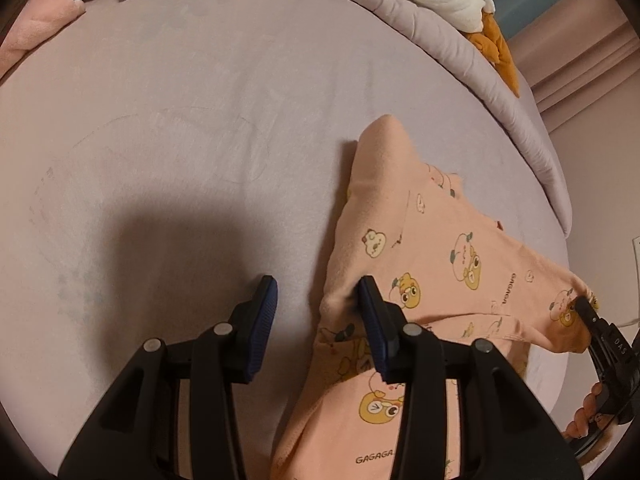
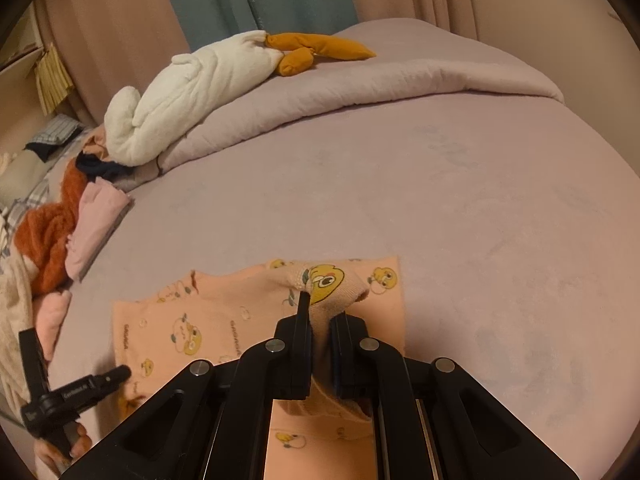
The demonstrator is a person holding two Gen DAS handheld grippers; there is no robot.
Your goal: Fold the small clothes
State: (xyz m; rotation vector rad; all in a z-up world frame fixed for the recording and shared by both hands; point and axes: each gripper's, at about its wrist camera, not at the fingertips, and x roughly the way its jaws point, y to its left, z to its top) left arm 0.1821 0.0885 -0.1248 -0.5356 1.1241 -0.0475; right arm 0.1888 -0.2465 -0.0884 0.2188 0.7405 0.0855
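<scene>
While the lower part of the peach printed garment runs out of the left wrist view under the gripper body, the rest lies on the lilac bed, one cuff lifted. The right gripper has its jaws narrowed tight on that cuff. The left gripper stands part open, nothing between its jaws, one finger touching a fold. A clothes pile is partly cut off.

Black left gripper, blue ribbed pads, silver pivot pins
</scene>
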